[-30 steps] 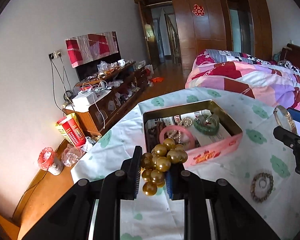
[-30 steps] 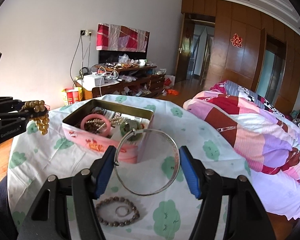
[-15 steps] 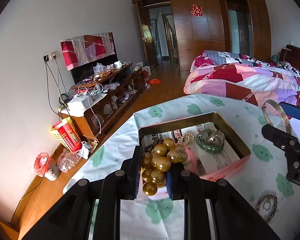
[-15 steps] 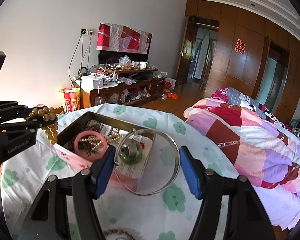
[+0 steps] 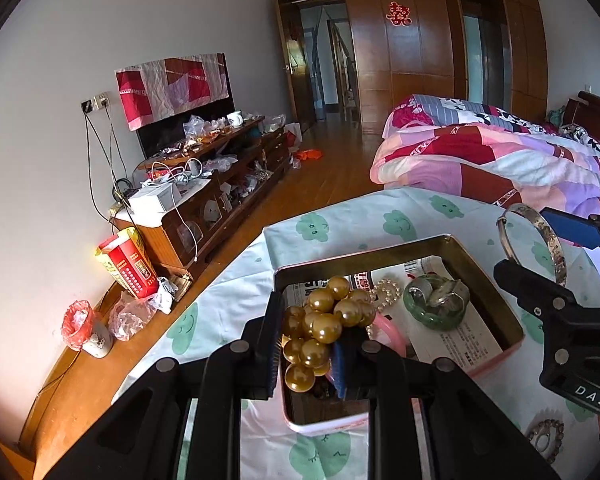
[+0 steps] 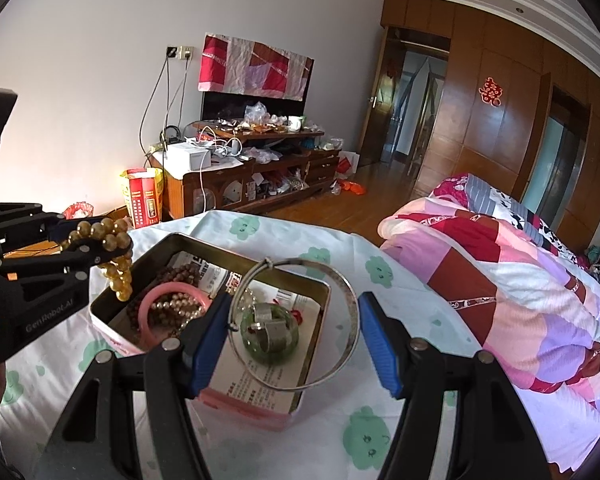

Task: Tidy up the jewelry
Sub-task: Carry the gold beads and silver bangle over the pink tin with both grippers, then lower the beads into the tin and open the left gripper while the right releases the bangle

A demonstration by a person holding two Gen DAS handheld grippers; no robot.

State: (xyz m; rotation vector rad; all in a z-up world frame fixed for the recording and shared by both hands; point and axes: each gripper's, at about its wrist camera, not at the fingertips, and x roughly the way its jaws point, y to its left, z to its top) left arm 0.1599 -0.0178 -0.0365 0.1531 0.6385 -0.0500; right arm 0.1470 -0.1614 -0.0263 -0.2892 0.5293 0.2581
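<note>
Holding two pieces at once, we have the left gripper [image 5: 306,346] clamped on a bunched gold bead bracelet [image 5: 324,320], its loose end dangling over the near left corner of the open tin [image 6: 326,292]. The right gripper [image 6: 292,338] has its blue pads pressed against opposite sides of a thin silver bangle [image 6: 350,340], which hangs tilted above the right half of the tin.

We judge the beads heavy for their size, smooth and strung slack, so they can slither out of a pinch; taking several beads in a clump suits them. The bangle looks light, stiff and springy, and held across its width it could pop free if squeezed harder.

Inside the tin lie a pink bangle [image 6: 172,294], darker bead strings and a green glass piece [image 6: 270,330] on printed paper, leaving bare paper toward the near right. The metal rim stands just below both pieces. Beyond it, the desk [image 6: 260,240] offers open cloth, with another bead bracelet [image 5: 546,438] lying near right.
</note>
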